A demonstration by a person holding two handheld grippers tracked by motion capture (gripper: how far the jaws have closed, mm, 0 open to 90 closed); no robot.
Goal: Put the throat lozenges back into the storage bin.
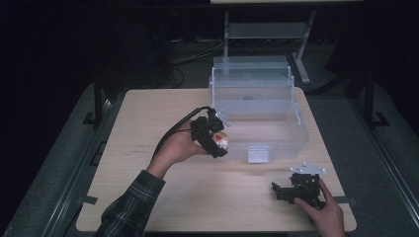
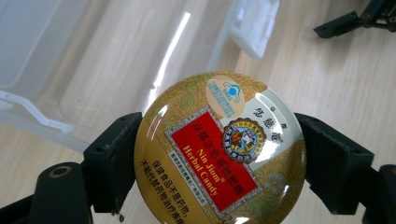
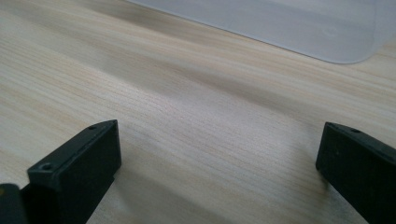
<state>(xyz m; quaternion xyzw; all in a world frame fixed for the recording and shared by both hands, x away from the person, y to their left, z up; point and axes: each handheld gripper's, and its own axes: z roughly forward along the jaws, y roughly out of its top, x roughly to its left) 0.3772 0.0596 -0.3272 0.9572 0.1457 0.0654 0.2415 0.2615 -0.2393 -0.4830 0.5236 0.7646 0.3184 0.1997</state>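
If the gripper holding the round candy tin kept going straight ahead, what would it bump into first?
Probably the clear plastic box. The left gripper, shut on the candy tin, points toward the box's near wall, though how far off it is can't be judged.

A pale wood-grain worktop point(image 1: 148, 113) fills the middle of the frame, standing on grey carpet floor point(image 1: 64, 163). The room behind, across the top, lies in darkness. At upper centre a metal shelf frame point(image 1: 267, 30) stands, with cables point(image 1: 197, 52) trailing on the floor to its left.
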